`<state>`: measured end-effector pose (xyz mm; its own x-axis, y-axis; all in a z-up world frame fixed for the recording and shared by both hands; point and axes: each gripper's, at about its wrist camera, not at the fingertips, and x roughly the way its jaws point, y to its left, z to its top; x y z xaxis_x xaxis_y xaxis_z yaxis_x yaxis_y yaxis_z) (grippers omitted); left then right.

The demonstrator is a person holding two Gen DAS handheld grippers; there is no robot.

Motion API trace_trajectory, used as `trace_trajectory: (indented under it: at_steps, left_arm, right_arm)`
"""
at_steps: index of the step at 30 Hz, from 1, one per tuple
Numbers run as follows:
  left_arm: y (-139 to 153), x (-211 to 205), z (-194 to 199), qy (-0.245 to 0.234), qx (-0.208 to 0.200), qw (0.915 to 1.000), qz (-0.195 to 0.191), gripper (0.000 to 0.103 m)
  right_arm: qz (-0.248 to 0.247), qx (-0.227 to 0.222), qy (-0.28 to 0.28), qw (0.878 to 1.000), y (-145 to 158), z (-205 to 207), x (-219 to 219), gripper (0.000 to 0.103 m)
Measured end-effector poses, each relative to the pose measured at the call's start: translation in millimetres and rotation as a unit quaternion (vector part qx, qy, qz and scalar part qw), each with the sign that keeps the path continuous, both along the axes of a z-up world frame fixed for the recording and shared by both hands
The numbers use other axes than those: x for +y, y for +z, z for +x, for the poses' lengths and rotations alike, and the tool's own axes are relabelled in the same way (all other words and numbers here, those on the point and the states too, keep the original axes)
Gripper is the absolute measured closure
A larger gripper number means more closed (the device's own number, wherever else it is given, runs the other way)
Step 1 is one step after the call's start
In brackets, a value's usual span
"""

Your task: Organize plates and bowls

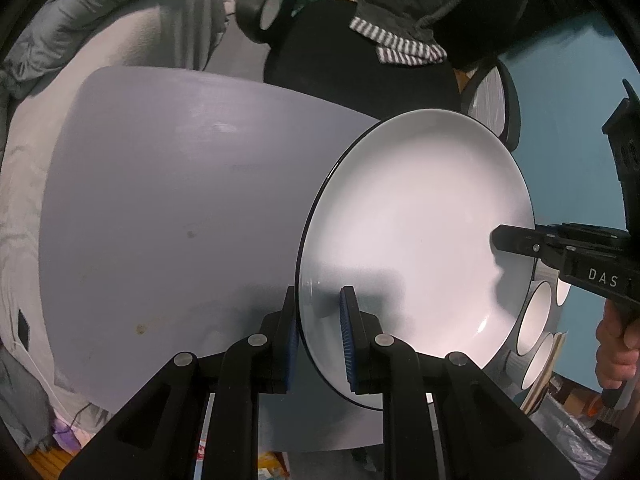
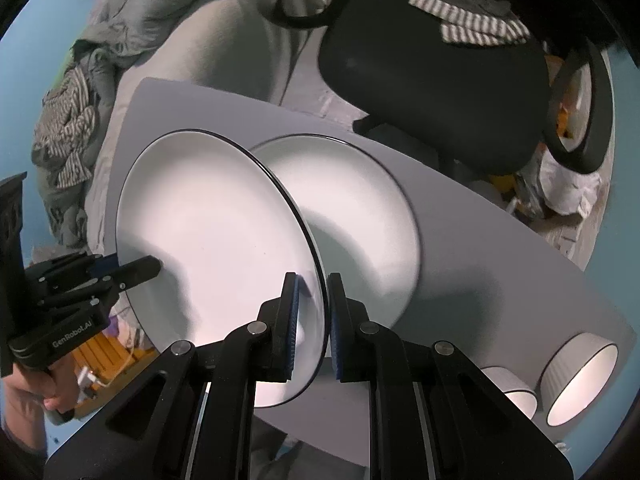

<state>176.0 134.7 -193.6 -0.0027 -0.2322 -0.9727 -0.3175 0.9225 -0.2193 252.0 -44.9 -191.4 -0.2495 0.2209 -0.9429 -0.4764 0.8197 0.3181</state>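
Glossy round white dark-rimmed plate, frame centre, clamped at opposite rim points by left gripper and right gripper, ribbed blue pads pressing both faces.

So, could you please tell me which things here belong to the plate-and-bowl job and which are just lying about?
Job: held plate, second plate on the table, bowls, left gripper, right gripper.

Lying about: black chair, striped cloth, grey bedding.

"DAS" marks the right gripper; "GenRobot.AI" marks the left gripper.
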Motion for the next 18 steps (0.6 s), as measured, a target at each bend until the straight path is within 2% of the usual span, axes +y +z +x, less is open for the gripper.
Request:
trace_trajectory:
  at_steps: [8,18]
  left_arm:
    - [-22.1,-11.5,15.6,-0.006,0.027,0.9996,0.004,0.085]
    - [-32.3,-17.9,29.1,-0.003,0.048,0.9981,0.038,0.083]
  right_arm:
    - [-0.009,0.016,-0.02,1.0,-21.8,10.0,-19.3,0.088]
    - [-0.001,0.037,-0.021,0.999,-43.3,21.0,-23.0,0.087]
